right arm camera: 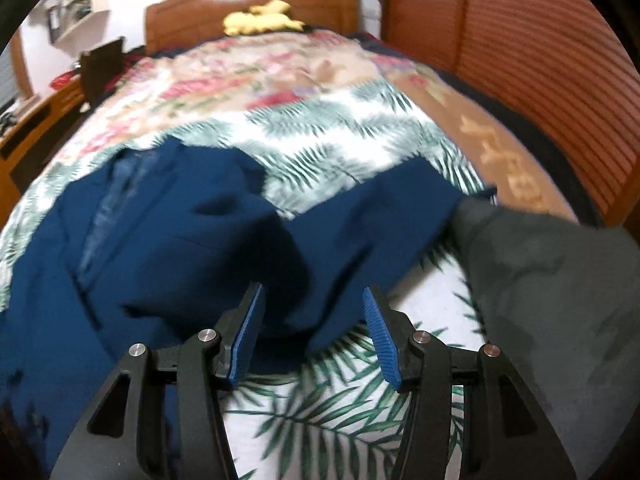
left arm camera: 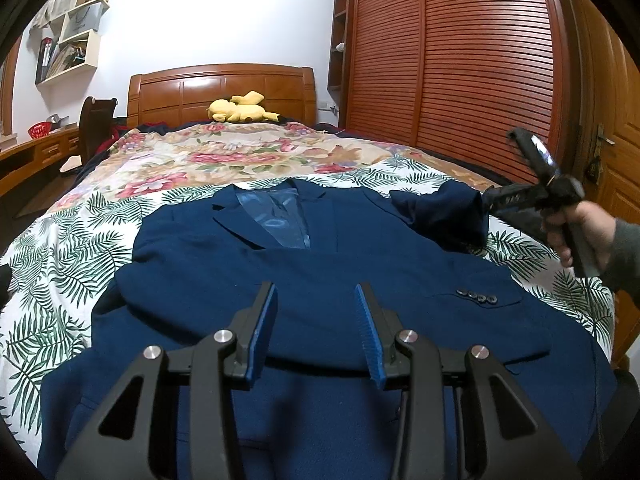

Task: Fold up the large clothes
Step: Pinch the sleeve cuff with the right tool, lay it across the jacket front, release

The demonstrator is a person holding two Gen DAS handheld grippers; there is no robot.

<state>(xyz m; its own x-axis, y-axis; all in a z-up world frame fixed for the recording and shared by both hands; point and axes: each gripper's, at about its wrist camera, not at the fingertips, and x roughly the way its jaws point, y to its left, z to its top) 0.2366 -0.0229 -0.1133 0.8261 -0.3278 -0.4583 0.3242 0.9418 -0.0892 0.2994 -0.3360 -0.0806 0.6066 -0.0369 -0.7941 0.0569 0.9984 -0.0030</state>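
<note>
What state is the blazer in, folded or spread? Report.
Mostly spread: the blazer lies flat, lapels up, on the bedspread; only one sleeve is bunched up.

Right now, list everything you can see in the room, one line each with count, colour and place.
Jacket: one, navy, flat on the bed, one sleeve bunched at its right.
Bedspread: one, white with green leaves, under the jacket.
Quilt: one, floral pink, beyond it.
Plush toy: one, yellow, by the headboard.
Headboard: one, brown wood, far end.
Wardrobe: one, reddish slatted doors, right.
Shelves: white, left wall.
Left claw: black, blue pads, open above the jacket.
Right claw: same colours, open, nothing gripped.
</note>
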